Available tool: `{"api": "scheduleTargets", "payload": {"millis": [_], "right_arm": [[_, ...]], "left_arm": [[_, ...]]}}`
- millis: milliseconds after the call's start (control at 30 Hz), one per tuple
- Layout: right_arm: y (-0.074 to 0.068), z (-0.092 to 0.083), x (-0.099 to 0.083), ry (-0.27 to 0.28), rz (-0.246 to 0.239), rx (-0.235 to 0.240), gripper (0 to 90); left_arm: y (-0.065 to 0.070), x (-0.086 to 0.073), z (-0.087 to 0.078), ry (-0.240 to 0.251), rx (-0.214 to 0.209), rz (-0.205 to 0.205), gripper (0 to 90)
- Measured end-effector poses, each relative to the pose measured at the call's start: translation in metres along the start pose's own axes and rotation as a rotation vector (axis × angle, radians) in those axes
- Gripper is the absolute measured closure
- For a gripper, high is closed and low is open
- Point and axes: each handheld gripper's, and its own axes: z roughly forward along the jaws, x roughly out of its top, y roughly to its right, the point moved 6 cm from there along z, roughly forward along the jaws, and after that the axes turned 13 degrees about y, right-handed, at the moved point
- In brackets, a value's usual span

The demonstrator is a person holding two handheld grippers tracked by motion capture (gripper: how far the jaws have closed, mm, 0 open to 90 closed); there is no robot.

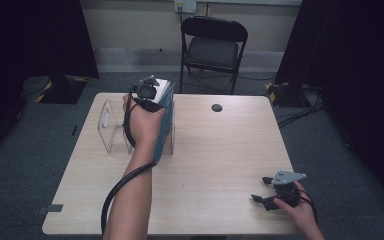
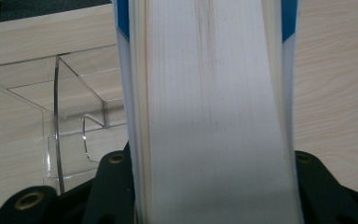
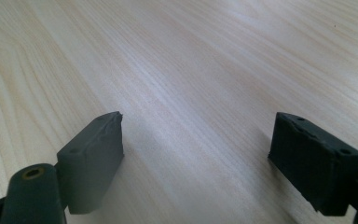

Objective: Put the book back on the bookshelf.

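Book [image 2: 209,116] between left gripper [image 1: 150,92] fingers, grip unclear, cover mostly hidden, right gripper [image 3: 198,161] fingers spread.

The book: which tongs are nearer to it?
Left. The left tongs straddle the book over the clear holder; the right tongs rest open near the table's front right corner.

left gripper [image 1: 150,89]: black body, thick black cable trailing along bare forearm | right gripper [image 1: 266,191]: black, grey three-cornered plate on top, thin black cable | jaws: blocky matte-black pads, brass-ringed screw holes | sleeves: none, forearms bare
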Motion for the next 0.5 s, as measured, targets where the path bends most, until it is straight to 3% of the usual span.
{"api": "scheduleTargets", "payload": {"millis": [200, 500], "right_arm": [[0.0000, 0.0000, 0.0000, 0.000, 0.000, 0.000, 16.5], [0.0000, 0.0000, 0.0000, 0.000, 0.000, 0.000, 16.5]], "left_arm": [[0.0011, -0.0014, 0.0064, -0.018, -0.022, 0.006, 56.2], [0.0041, -0.0011, 0.0054, -0.022, -0.013, 0.009, 61.3]]}}
